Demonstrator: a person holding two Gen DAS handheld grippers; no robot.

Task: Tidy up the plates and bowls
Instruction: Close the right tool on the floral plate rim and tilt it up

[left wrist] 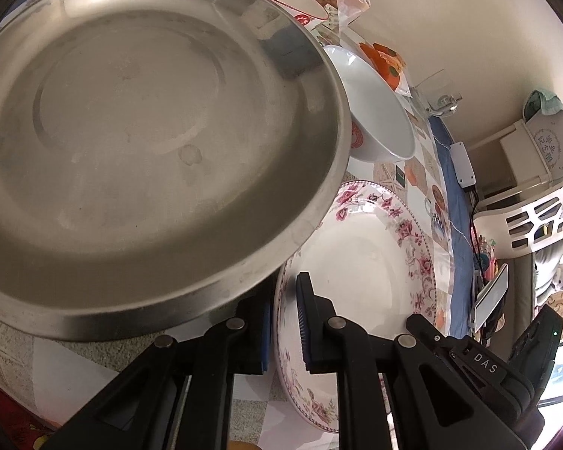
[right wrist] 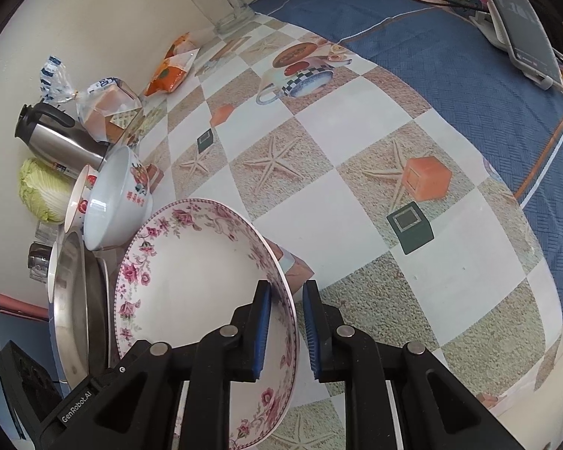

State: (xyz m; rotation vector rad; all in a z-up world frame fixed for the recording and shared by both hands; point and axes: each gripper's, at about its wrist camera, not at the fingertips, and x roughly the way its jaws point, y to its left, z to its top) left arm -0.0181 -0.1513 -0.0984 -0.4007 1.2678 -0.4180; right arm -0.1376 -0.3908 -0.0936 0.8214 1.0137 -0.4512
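Tools (right wrist: 287, 333) straddle floral plate (right wrist: 191, 281) rim (steel pan (left wrist: 150, 131) beside).

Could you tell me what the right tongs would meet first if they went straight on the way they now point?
The right tongs already straddle the floral plate's rim, so it would seat deeper between the fingers. Beyond it lies checkered tablecloth; depth is unclear.

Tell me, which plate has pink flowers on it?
The white plate with the pink flower rim, whose edge sits between the right gripper fingers. The other plate, the steel plate, is plain shiny metal with no pattern.
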